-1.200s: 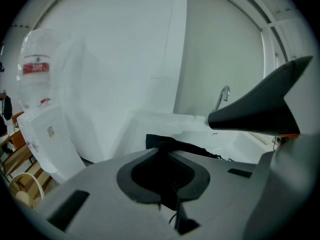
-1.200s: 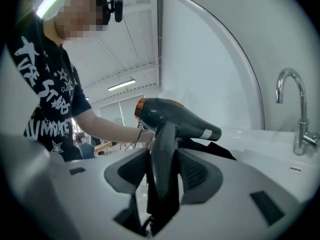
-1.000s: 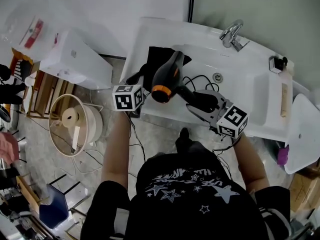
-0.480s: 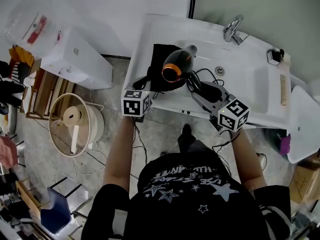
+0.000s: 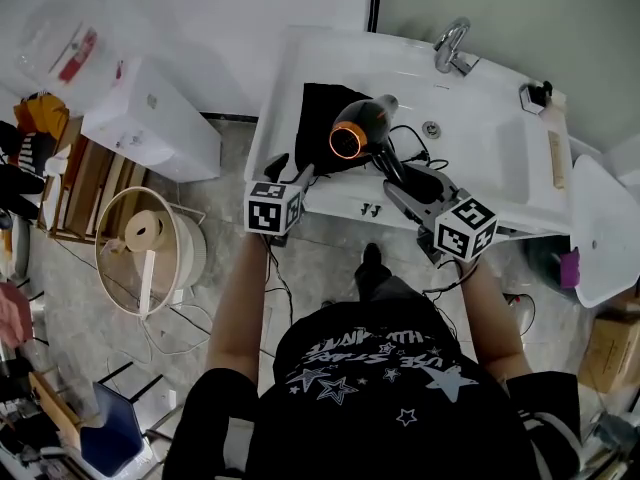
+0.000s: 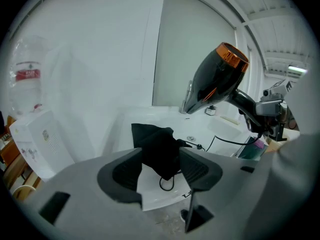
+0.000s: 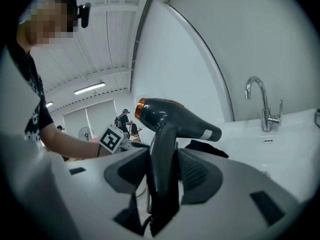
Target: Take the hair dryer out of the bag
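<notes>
Over the sink (image 5: 480,138), the right gripper (image 7: 162,169) clamps the hair dryer (image 5: 355,136) by its handle, apparently clear of the black bag (image 5: 320,113) on the rim. The left gripper (image 6: 160,166) is opening its jaws, with the bag showing between them ungripped. The removal looks all but done, so the next move is probably to set the dryer down.

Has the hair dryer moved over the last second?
Yes. In the head view the hair dryer has shifted from the sink's front rim toward the drain.
</notes>
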The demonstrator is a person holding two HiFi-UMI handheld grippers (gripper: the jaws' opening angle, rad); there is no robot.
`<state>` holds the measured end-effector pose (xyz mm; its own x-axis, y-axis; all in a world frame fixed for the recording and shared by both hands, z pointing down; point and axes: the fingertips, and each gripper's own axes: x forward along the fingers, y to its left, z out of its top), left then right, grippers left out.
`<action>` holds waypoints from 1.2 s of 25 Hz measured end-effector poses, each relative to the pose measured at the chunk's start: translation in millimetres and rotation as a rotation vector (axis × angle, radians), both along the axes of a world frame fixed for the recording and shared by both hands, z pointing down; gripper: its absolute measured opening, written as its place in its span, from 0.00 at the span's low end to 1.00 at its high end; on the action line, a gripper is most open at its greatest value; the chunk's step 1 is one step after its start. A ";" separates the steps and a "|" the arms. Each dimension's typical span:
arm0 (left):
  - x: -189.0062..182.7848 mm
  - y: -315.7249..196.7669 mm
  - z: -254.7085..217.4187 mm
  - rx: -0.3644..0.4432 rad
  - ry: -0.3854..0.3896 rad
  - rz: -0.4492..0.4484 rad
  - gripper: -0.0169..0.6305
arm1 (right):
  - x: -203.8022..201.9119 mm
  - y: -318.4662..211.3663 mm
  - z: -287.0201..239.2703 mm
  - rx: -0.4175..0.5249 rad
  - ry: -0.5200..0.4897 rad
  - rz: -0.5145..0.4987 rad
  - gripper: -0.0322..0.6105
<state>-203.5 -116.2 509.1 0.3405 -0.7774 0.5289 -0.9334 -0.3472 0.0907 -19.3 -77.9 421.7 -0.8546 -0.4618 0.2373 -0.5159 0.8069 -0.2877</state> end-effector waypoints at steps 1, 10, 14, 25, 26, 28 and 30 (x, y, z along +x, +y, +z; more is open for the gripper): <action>2.9 4.2 -2.1 0.006 0.008 0.014 0.43 | 0.8 3.5 -1.1 0.000 -0.002 0.008 0.35; 16.2 39.5 -34.0 0.081 0.050 0.072 0.46 | 6.6 29.9 -8.4 0.010 -0.020 0.086 0.35; 16.7 57.4 -56.3 0.138 0.082 0.067 0.22 | 6.7 44.1 -8.9 0.013 -0.016 0.110 0.35; 15.6 116.9 -82.5 0.196 0.150 0.099 0.05 | -3.5 88.9 -3.1 0.021 -0.013 0.162 0.35; 15.9 121.1 -82.8 0.198 0.152 0.102 0.05 | -5.0 93.0 -2.9 0.020 -0.015 0.166 0.35; 16.3 128.7 -82.6 0.201 0.153 0.107 0.05 | -8.0 100.4 -2.0 0.013 -0.022 0.173 0.35; 17.2 136.6 -81.7 0.201 0.160 0.109 0.05 | -10.4 107.3 0.0 0.006 -0.028 0.178 0.35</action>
<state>-186.3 20.4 427.4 0.4951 -0.8151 0.3007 -0.8687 -0.4710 0.1536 -29.7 29.4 421.7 -0.7653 -0.6081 0.2111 -0.6428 0.7052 -0.2992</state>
